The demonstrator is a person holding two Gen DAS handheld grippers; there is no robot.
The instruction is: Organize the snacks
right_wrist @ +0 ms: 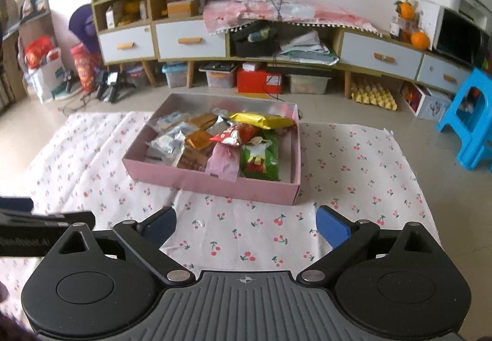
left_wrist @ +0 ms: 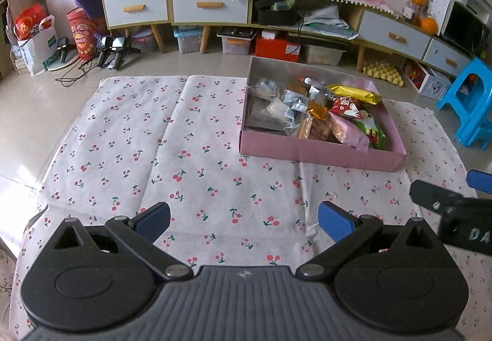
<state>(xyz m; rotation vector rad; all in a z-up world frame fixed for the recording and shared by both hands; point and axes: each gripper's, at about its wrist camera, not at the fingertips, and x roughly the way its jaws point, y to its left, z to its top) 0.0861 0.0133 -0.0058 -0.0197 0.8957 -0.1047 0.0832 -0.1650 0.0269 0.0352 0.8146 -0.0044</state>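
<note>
A shallow pink box (left_wrist: 319, 153) (right_wrist: 212, 184) stands on a cherry-print cloth (left_wrist: 184, 156) (right_wrist: 246, 236) and holds several wrapped snacks: a yellow bag (left_wrist: 356, 93) (right_wrist: 261, 120), a red packet (left_wrist: 344, 105) (right_wrist: 233, 135), a green bag (right_wrist: 261, 158), a pink pack (left_wrist: 350, 131) (right_wrist: 223, 164) and clear-wrapped pieces (left_wrist: 283, 104) (right_wrist: 169, 138). My left gripper (left_wrist: 244, 219) hangs open over bare cloth, left of and nearer than the box. My right gripper (right_wrist: 246, 225) is open just in front of the box, nothing between its fingers. Each gripper shows at the other view's edge.
The cloth lies on a tiled floor. Behind it runs a low cabinet (right_wrist: 276, 45) with white drawers, storage bins (right_wrist: 218, 76) and a red box (left_wrist: 276, 48) beneath. A blue plastic stool (left_wrist: 470, 101) (right_wrist: 473, 119) stands at the right. Bags and cables (left_wrist: 73, 70) sit at the back left.
</note>
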